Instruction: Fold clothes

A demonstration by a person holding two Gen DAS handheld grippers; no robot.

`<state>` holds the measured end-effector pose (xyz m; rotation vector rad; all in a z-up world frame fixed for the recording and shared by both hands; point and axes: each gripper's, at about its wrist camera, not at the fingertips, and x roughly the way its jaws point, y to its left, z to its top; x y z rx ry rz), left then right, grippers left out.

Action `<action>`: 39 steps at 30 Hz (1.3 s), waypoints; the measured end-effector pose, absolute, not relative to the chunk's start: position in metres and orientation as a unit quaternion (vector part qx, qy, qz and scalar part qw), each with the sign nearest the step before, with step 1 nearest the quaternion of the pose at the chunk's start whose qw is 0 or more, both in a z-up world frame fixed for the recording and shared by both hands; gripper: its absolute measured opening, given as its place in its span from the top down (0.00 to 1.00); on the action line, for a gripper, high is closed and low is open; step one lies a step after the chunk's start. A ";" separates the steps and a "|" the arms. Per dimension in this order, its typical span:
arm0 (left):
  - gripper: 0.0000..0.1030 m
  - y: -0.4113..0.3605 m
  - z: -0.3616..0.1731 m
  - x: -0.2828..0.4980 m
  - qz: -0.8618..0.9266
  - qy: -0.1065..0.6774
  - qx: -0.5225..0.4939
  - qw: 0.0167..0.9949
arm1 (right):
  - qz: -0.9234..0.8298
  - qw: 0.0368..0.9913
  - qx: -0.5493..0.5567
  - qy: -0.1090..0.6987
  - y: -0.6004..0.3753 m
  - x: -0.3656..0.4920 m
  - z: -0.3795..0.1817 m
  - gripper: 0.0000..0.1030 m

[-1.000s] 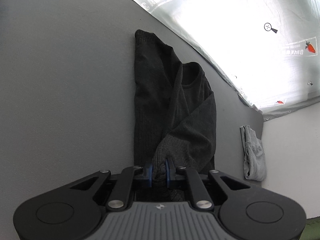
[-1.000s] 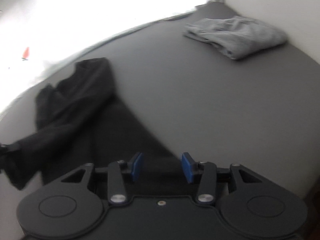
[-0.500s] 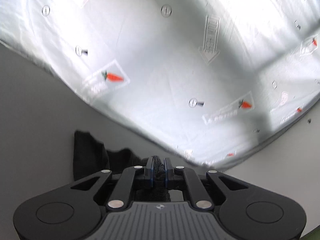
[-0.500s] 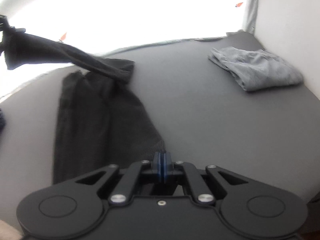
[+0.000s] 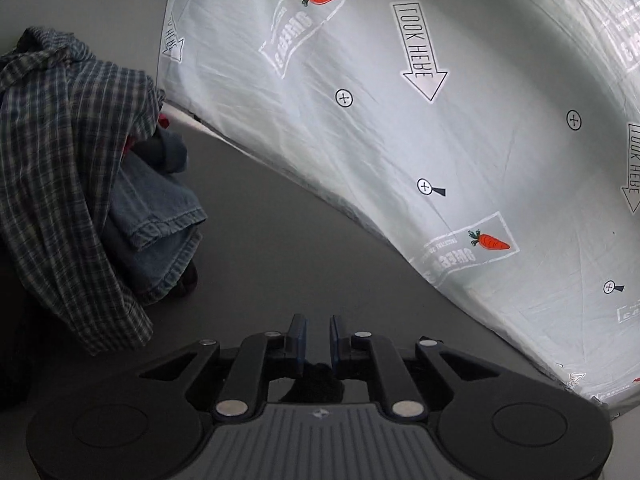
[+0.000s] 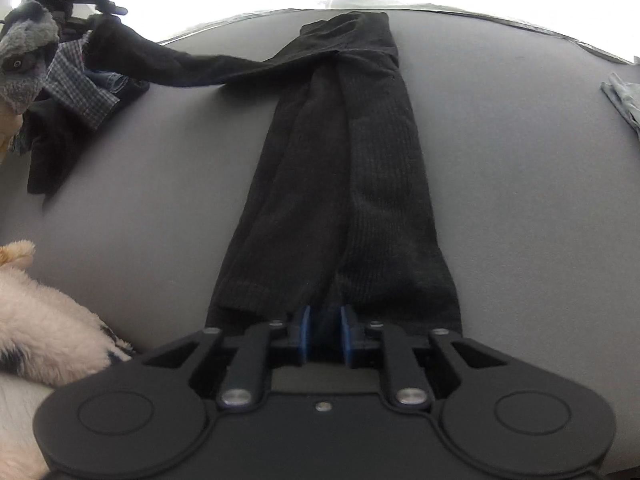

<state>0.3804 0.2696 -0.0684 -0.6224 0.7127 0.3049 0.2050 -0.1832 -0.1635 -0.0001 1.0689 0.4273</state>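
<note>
A black knit sweater (image 6: 344, 184) lies lengthwise on the grey surface (image 6: 520, 200), folded into a long strip. One sleeve (image 6: 192, 66) stretches out to the left, up to my left gripper (image 6: 98, 16), which holds its cuff in the air. In the left wrist view my left gripper (image 5: 318, 344) has its jaws slightly apart, with the black cuff (image 5: 318, 380) bunched at their base. My right gripper (image 6: 324, 334) sits at the sweater's near hem, jaws narrowly apart with dark fabric between them.
A pile of clothes with a plaid shirt (image 5: 68, 184) and denim (image 5: 160, 216) lies on the left. A white printed sheet (image 5: 440, 120) hangs behind. A plush toy (image 6: 44, 320) lies near left. A grey garment (image 6: 624, 100) lies at the right edge.
My left gripper has swung the sleeve out to the left, and its jaws have parted a little. My right gripper has moved to the sweater's hem; its jaws, shut half a second ago, stand slightly apart.
</note>
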 end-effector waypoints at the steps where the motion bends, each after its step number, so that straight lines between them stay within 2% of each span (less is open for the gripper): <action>1: 0.83 0.266 -0.072 0.374 0.143 0.343 -0.296 0.880 | 0.206 0.842 0.015 0.499 -0.187 0.204 -0.160 0.70; 3: 0.73 0.256 -0.079 0.362 0.138 0.348 -0.287 0.882 | 0.208 0.847 0.056 0.486 -0.197 0.201 -0.155 0.69; 4: 0.72 0.249 -0.081 0.356 0.135 0.351 -0.282 0.883 | 0.204 0.849 0.074 0.482 -0.203 0.201 -0.153 0.69; 9: 0.67 0.209 -0.095 0.333 0.090 0.384 -0.275 0.877 | 0.161 0.859 0.102 0.475 -0.217 0.202 -0.155 0.78; 11: 0.66 0.190 -0.105 0.326 0.073 0.401 -0.265 0.874 | 0.164 0.856 0.102 0.480 -0.217 0.202 -0.159 0.79; 15: 0.66 0.152 -0.129 0.314 0.035 0.444 -0.265 0.855 | 0.172 0.830 0.034 0.529 -0.199 0.204 -0.173 0.81; 17: 0.65 0.134 -0.140 0.309 0.024 0.462 -0.257 0.849 | 0.181 0.842 0.059 0.504 -0.201 0.204 -0.160 0.81; 19: 0.65 0.121 -0.151 0.303 0.017 0.480 -0.257 0.839 | 0.185 0.857 0.108 0.469 -0.212 0.208 -0.146 0.74; 20: 0.64 0.116 -0.156 0.300 0.012 0.489 -0.263 0.832 | 0.181 0.862 0.129 0.455 -0.217 0.211 -0.141 0.62; 21: 0.64 0.112 -0.161 0.297 0.007 0.497 -0.270 0.824 | 0.172 0.865 0.147 0.449 -0.223 0.217 -0.141 0.58; 25: 0.62 0.101 -0.172 0.289 0.000 0.520 -0.260 0.814 | 0.148 0.851 0.149 0.482 -0.226 0.241 -0.165 0.62; 28: 0.58 0.103 -0.172 0.287 0.013 0.519 -0.248 0.818 | 0.153 0.831 0.081 0.529 -0.208 0.244 -0.191 0.64; 31: 0.51 0.116 -0.169 0.286 0.038 0.508 -0.255 0.822 | 0.163 0.821 0.019 0.547 -0.193 0.243 -0.190 0.61; 32: 0.46 0.121 -0.168 0.285 0.049 0.504 -0.259 0.822 | 0.160 0.820 0.006 0.549 -0.190 0.243 -0.188 0.57; 35: 0.44 0.141 -0.171 0.281 0.082 0.497 -0.279 0.818 | 0.151 0.825 0.014 0.545 -0.192 0.248 -0.181 0.54; 37: 0.40 0.157 -0.172 0.279 0.102 0.490 -0.295 0.814 | 0.147 0.832 0.051 0.532 -0.198 0.251 -0.175 0.47; 39: 0.34 0.173 -0.174 0.277 0.124 0.484 -0.307 0.810 | 0.134 0.845 0.074 0.513 -0.201 0.257 -0.171 0.26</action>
